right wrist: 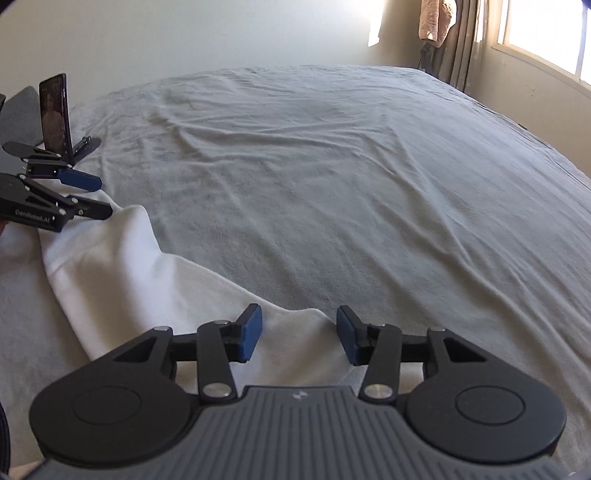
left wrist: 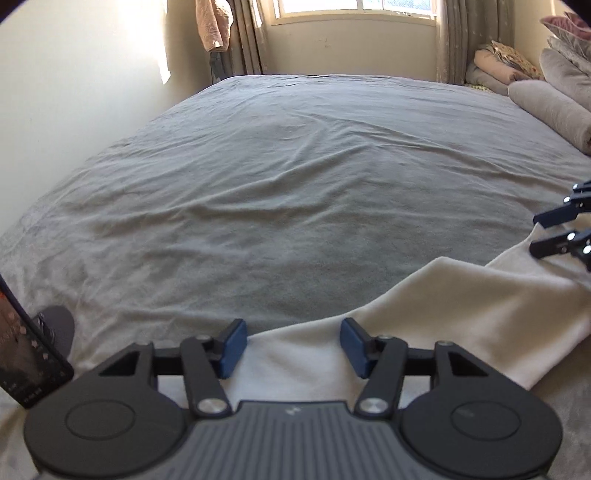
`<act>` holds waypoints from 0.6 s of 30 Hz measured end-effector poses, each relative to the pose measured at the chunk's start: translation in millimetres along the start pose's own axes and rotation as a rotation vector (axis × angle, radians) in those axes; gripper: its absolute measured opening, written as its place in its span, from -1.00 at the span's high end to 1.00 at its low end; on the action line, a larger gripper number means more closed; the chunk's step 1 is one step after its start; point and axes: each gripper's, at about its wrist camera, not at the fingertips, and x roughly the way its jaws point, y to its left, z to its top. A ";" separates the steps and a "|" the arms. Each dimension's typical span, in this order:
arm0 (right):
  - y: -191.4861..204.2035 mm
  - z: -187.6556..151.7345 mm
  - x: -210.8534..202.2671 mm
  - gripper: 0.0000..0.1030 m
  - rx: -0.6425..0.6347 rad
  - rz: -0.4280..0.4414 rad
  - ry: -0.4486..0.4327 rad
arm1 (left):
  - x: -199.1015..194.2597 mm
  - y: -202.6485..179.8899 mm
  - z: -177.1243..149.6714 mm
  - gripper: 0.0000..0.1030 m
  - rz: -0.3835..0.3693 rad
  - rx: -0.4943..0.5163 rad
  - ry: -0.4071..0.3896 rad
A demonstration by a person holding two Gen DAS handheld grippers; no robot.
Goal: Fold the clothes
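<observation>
Sunlit from a window (left wrist: 354, 11) at the far wall, the bedroom held a wide bed (left wrist: 277, 166) under a rumpled grey cover, with folded blankets and pillows (left wrist: 546, 99) stacked at about two o'clock in the left wrist view and a phone on a stand (right wrist: 55, 110) propped near ten o'clock in the right wrist view.

One cream garment (left wrist: 461, 306) lay along the near edge of the bed, a long band of cloth whose axis ran roughly from one claw to the other, crosswise to the way both claws pointed. The left claw (left wrist: 291, 347) stood over one end of it, jaws partly apart, blue pads either side of the cloth edge and not visibly pressing on it. The right claw (right wrist: 299, 334) stood over the other end in much the same way, its jaws also partly apart with cloth between and below them, nothing pinched that could be seen.

Each claw showed in the other's camera: the right one at three o'clock from the left, the left one at nine o'clock from the right, well apart with the garment spanning the gap.

Judging by this, the coming move depended on each claw taking its own end, since each was nearest to the end at six o'clock beneath it; the open cover lay ahead at twelve o'clock.
</observation>
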 end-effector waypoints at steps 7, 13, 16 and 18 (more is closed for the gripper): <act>13.4 -14.3 -18.0 0.90 -0.013 -0.136 -0.145 | -17.0 -12.9 -22.1 0.96 0.144 -0.049 -0.139; 26.0 -14.3 2.4 0.86 -0.052 -0.218 -0.097 | -12.4 -2.2 -20.4 0.92 0.246 -0.117 -0.095; 26.1 -10.7 -4.5 0.71 -0.006 -0.215 -0.113 | -27.7 11.0 -19.9 0.59 0.247 -0.205 -0.078; 24.6 -8.5 -12.8 0.60 0.039 -0.201 -0.132 | -43.9 22.5 -22.2 0.20 0.282 -0.306 -0.055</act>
